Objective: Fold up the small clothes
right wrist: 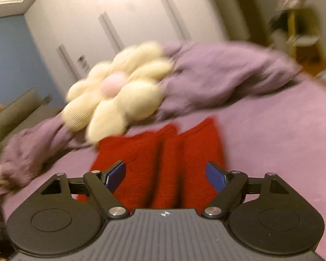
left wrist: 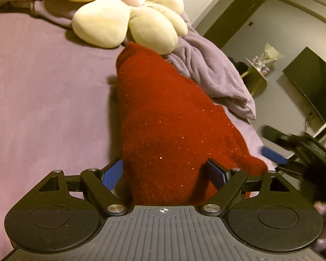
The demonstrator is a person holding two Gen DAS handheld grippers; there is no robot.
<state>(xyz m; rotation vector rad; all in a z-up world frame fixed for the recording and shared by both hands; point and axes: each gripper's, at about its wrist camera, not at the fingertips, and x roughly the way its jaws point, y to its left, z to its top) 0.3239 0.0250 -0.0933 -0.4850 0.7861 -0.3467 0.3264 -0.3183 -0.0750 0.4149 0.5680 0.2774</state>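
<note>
No readable text, label, brand or number in either view. Only sign: small white crosshair mark (left wrist: 165, 210) at front centre of ribbed gripper housing (left wrist: 163, 235) in left wrist view; same crosshair mark (right wrist: 165, 213) on ribbed housing (right wrist: 163, 237) in right wrist view. Right view blurred; small dark plate on wall (right wrist: 83, 62) illegible.

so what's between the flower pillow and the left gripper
The red garment fills that stretch in the left wrist view, running from the flower pillow down between the left gripper open fingers.
</note>
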